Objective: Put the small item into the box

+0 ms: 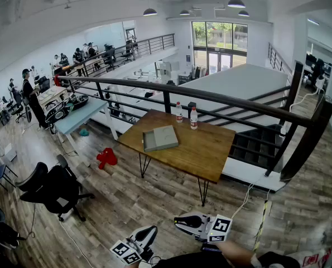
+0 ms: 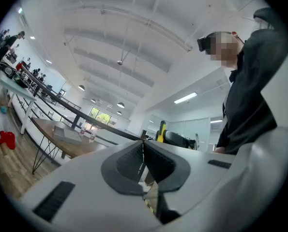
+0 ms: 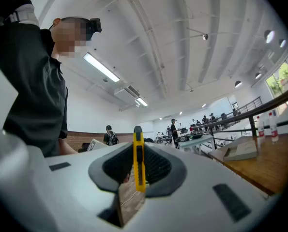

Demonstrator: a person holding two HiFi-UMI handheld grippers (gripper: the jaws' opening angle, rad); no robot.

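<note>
A flat grey box [image 1: 160,138] lies closed on the wooden table [image 1: 205,152] well ahead of me; it also shows as the box [image 3: 239,149] in the right gripper view and the box [image 2: 66,128] in the left gripper view. My right gripper [image 3: 137,154] is shut on a yellow utility knife [image 3: 139,170] that stands upright between the pads. In the head view the right gripper [image 1: 180,221] hovers low over the floor, far short of the table. My left gripper [image 1: 148,233] is beside it, and in its own view the left gripper [image 2: 143,154] is shut with nothing in it.
Two small bottles [image 1: 186,115] stand at the table's far edge by the dark railing [image 1: 210,96]. A black office chair [image 1: 54,188] and a red object [image 1: 106,157] are on the wood floor to the left. Stairs [image 1: 255,144] drop to the right. People work at desks [image 1: 48,96] far left.
</note>
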